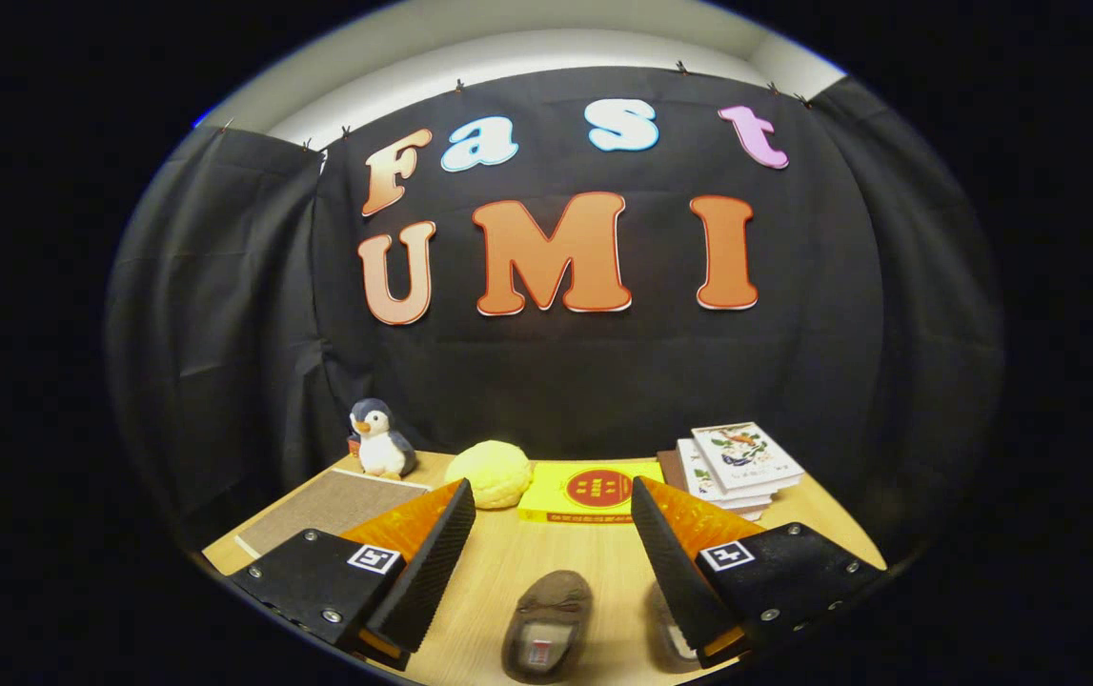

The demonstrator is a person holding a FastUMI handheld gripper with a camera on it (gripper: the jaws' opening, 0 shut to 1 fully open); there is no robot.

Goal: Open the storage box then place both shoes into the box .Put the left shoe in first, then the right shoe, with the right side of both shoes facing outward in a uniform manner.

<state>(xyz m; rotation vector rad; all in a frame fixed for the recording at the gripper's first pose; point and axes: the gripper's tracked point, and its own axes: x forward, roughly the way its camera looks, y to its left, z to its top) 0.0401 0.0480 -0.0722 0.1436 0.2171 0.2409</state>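
Shoes [546,624] lie between open hand-held gripper [554,519] fingers.

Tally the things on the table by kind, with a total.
Brown shoes: 2
Toy penguin: 1
Yellow bun-shaped thing: 1
Yellow box: 1
Brown mat: 1
Stack of books: 1
Total: 7
Gripper open.

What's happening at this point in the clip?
A hand-held gripper hovers over a wooden table with its jaws wide open, holding nothing. One brown shoe lies between the jaws, and a second shoe sits partly hidden under one finger. Neither has been picked up. Beyond the jaws are a yellow box, a yellow round cushion, a toy penguin, a stack of books and a brown mat.
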